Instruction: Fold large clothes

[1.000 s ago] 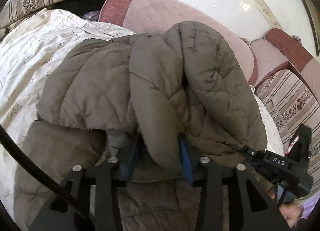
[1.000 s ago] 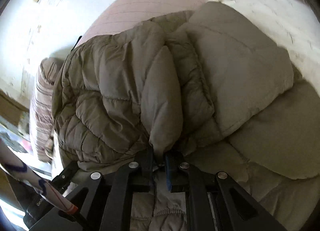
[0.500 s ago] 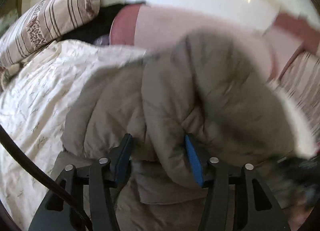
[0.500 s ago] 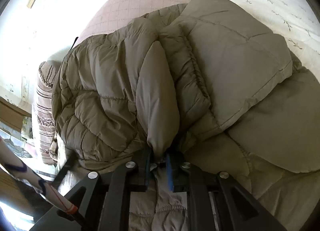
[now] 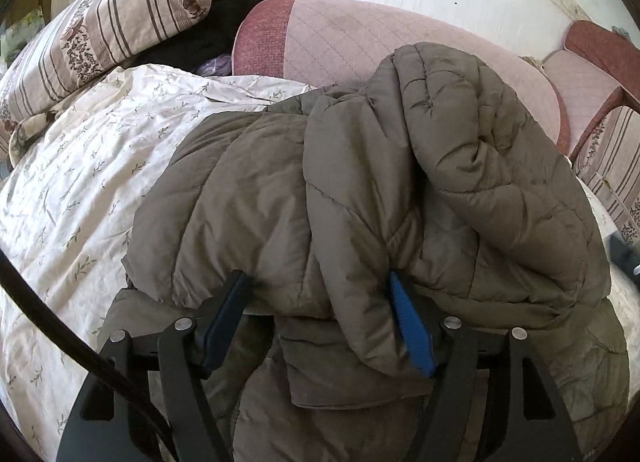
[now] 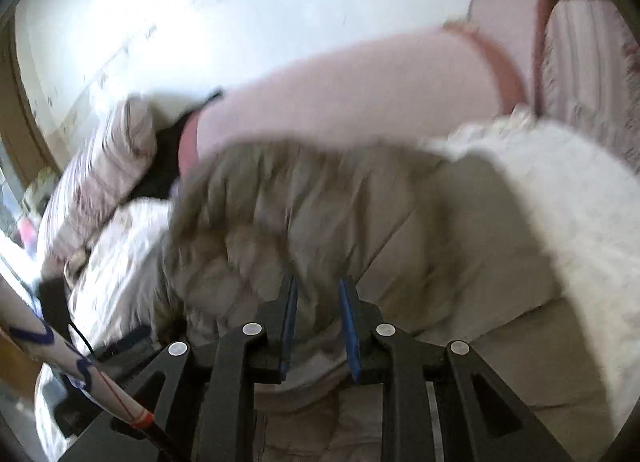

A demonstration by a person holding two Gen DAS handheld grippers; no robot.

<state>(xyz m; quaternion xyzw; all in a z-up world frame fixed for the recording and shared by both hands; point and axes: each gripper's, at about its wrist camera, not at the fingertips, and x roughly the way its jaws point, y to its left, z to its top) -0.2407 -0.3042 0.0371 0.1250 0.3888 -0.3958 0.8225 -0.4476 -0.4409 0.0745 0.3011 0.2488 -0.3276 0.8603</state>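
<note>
A grey-brown quilted puffer jacket [image 5: 360,198] lies folded over on the bed, its upper half doubled back in a bulky heap. My left gripper [image 5: 320,286] is open, its blue pads spread wide around a drooping fold of the jacket. My right gripper [image 6: 318,290] is open with a narrow gap between its blue pads, right at the jacket [image 6: 320,214]; the right wrist view is blurred by motion.
A white floral bedsheet [image 5: 80,182] covers the bed. A pink padded headboard [image 5: 380,38] stands behind the jacket. A striped pillow [image 5: 104,26] and dark clothes [image 5: 208,34] lie at the back left. A striped cushion [image 5: 612,150] is at the right.
Both grippers have let go of the jacket fold. My left jaws opened wide; my right jaws opened a little and the right gripper swung quickly, blurring its view.
</note>
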